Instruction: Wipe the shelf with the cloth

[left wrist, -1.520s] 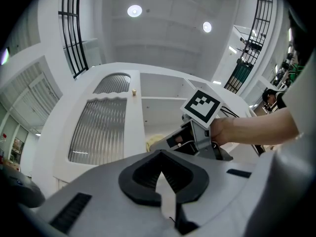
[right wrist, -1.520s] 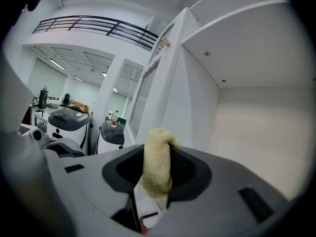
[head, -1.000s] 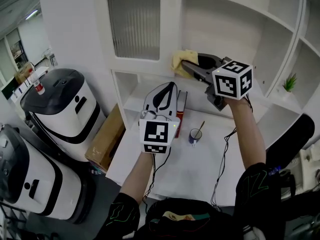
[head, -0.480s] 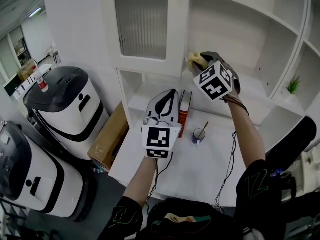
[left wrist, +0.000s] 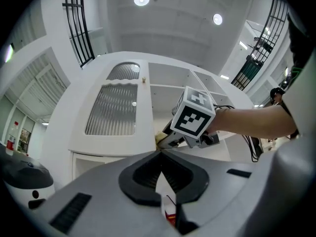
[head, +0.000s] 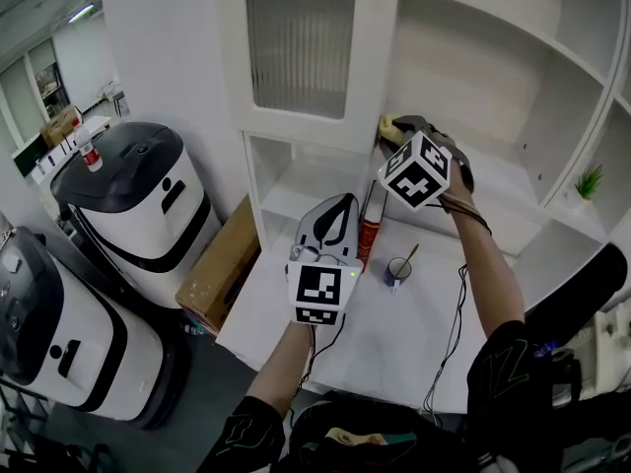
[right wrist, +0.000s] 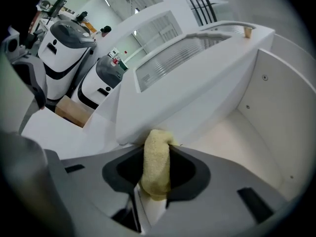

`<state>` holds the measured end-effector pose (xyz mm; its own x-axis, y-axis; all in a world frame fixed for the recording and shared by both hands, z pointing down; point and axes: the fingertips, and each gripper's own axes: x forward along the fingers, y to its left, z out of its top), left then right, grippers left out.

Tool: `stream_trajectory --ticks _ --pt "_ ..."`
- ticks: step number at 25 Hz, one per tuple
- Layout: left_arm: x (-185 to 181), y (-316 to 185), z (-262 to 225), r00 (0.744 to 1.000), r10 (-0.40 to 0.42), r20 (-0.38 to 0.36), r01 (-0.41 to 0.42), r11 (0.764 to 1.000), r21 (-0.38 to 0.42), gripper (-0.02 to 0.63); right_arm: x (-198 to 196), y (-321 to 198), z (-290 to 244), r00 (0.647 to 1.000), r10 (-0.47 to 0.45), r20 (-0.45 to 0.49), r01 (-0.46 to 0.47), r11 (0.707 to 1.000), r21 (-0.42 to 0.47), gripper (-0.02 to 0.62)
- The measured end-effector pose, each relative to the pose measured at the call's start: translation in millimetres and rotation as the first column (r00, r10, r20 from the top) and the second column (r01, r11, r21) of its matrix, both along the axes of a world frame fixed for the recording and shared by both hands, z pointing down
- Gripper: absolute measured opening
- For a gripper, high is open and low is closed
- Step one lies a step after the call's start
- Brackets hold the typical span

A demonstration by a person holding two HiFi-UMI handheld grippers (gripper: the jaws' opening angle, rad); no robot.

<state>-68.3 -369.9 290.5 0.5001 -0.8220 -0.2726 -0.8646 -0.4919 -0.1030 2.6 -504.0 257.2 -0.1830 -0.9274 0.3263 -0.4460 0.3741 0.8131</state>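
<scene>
One yellow cloth point(right wrist: 156, 164) clenched in right tongs point(head: 391, 130), at shelf point(right wrist: 232, 132) edge — left tongs point(left wrist: 159, 153) closed, empty

White shelf point(head: 498, 180) bore yellow cloth point(head: 386, 123) at front-left edge, white desktop point(head: 394, 338) below carried mug point(head: 398, 271) & upright red box point(head: 370, 236).

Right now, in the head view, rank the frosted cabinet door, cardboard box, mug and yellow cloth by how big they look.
1. frosted cabinet door, clearly the largest
2. cardboard box
3. mug and yellow cloth: too close to rank, since only a scrap of the cloth shows
</scene>
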Motion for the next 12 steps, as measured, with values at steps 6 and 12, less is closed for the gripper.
stream_trajectory --ticks 6,12 --pt "12 -1 11 1.000 0.027 -0.009 -0.027 0.999 -0.024 -0.002 -3 17 4 0.999 -0.048 0.021 0.049 0.996 -0.080 0.124" --pt "21 -3 17 0.999 0.041 -0.010 -0.041 0.998 -0.042 -0.002 -3 22 7 0.998 -0.057 -0.015 0.057 0.997 -0.055 0.124"
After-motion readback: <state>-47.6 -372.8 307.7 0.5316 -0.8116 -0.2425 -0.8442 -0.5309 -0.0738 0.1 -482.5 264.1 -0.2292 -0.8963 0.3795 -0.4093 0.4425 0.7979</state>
